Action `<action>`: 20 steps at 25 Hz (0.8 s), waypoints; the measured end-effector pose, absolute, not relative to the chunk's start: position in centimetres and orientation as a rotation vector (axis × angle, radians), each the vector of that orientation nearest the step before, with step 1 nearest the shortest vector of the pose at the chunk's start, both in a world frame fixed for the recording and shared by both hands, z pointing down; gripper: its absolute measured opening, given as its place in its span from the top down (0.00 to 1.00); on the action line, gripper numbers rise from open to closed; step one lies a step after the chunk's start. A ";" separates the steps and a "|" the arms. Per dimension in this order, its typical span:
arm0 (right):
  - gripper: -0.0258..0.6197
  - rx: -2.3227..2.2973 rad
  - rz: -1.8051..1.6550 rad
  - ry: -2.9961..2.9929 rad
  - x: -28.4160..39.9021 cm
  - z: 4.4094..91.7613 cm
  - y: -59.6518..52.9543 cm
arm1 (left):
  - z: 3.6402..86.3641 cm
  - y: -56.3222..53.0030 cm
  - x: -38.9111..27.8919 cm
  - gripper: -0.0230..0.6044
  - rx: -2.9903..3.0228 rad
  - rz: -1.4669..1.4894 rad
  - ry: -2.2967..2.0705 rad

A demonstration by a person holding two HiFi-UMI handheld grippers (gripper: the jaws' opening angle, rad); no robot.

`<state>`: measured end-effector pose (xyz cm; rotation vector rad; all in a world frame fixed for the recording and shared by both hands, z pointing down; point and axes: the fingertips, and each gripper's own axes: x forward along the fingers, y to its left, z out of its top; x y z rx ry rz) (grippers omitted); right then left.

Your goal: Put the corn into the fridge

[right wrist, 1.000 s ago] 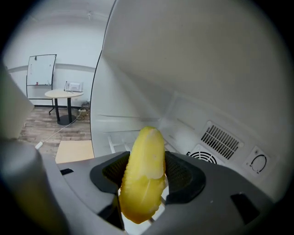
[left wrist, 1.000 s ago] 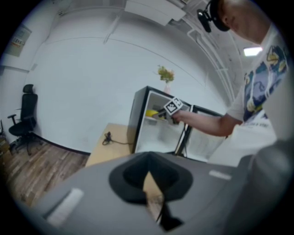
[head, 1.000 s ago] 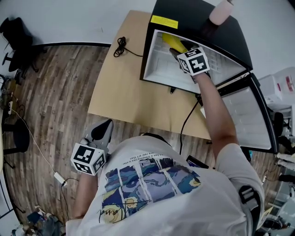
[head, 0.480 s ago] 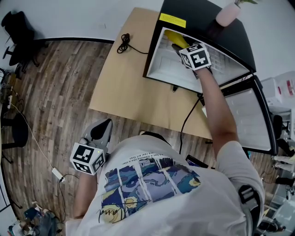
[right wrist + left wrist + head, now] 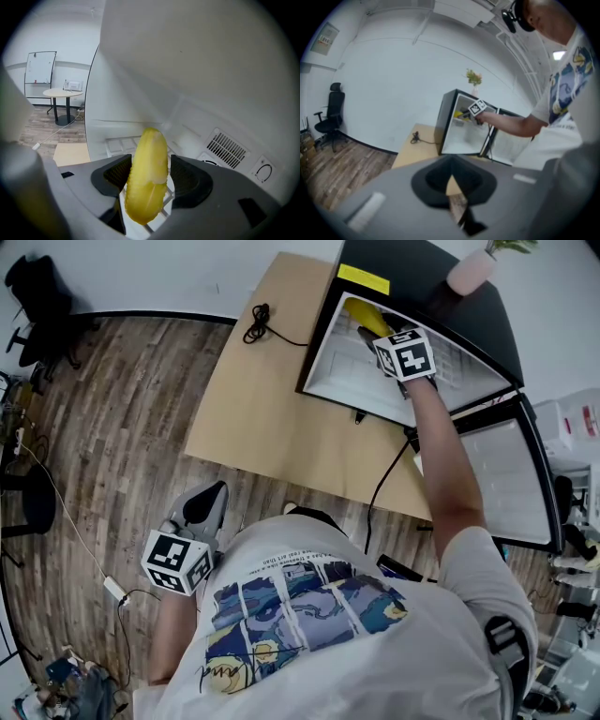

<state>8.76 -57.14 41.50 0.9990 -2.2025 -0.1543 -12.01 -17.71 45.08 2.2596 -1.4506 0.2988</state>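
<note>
The yellow corn (image 5: 146,176) stands upright between the jaws of my right gripper (image 5: 146,180), which is shut on it. In the head view the corn (image 5: 367,319) pokes into the upper part of the open black mini fridge (image 5: 424,277), just ahead of the right gripper (image 5: 375,337). The fridge's white inner wall, with a vent grille (image 5: 227,148), fills the right gripper view. A wire shelf shows below the corn. My left gripper (image 5: 208,507) hangs low by the person's side over the wooden floor, its jaws almost together with nothing between them.
The fridge stands on a low light-wood platform (image 5: 272,418) with a black cable (image 5: 258,322) coiled on it. The fridge door (image 5: 506,474) swings open to the right. A pink vase (image 5: 469,270) sits on top of the fridge. An office chair (image 5: 33,296) stands far left.
My right gripper has carried the corn a little deeper into the fridge's upper part. The left gripper has stayed where it was.
</note>
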 end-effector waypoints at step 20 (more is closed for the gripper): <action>0.58 1.213 -0.107 -2.228 12.5 39.7 -52.7 | 44.9 -15.4 -12.7 0.95 2.331 0.331 -1.342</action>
